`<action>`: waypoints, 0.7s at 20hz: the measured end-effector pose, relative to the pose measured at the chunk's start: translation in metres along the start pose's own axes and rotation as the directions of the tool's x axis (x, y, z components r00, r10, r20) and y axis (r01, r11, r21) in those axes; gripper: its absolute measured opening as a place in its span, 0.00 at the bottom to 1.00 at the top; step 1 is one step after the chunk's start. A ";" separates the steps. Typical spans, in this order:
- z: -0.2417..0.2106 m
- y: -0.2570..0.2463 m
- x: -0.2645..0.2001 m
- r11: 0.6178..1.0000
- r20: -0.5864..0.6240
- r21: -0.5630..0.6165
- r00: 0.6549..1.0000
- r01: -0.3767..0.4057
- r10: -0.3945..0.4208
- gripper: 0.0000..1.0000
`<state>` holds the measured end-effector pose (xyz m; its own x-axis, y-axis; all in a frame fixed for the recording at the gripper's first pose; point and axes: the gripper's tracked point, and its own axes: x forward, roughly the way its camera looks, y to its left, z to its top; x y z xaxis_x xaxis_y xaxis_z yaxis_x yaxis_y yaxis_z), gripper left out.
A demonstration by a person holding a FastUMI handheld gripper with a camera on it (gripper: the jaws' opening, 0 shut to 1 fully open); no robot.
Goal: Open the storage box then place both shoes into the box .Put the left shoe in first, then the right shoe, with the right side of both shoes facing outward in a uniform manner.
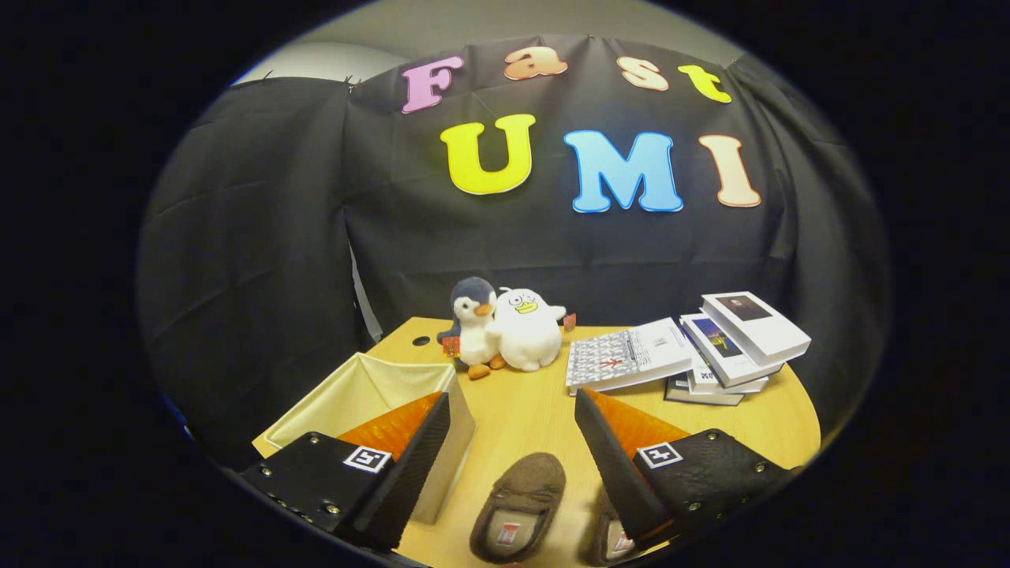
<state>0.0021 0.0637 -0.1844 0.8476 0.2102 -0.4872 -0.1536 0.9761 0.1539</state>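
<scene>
The cream fabric storage box point(371, 394) is sitting open-topped at the wooden table's point(529, 410) left edge, partly behind the left finger, so it looks ready to receive. Two brown fuzzy slippers are lying toes-away: one slipper point(521, 505) is resting between the fingers, the other point(607, 536) is peeking from under the right finger. The gripper point(513, 426) is hovering above them, fingers spread wide and holding nothing, likely lining up a first pick. Beyond, two plush penguins point(505, 331) and stacked books point(694, 351) are sitting well clear.
</scene>
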 end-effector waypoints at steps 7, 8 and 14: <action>-0.076 -0.023 0.013 0.999 -0.157 0.030 0.987 0.024 -0.019 0.98; -0.087 -0.024 0.015 0.999 -0.182 0.034 0.983 0.026 -0.019 0.98; -0.147 -0.031 0.018 0.999 -0.315 0.018 0.949 0.034 -0.026 0.98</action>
<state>-0.0526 0.0452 -0.3245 0.6480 0.1914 -0.7372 -0.1160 0.9814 0.1529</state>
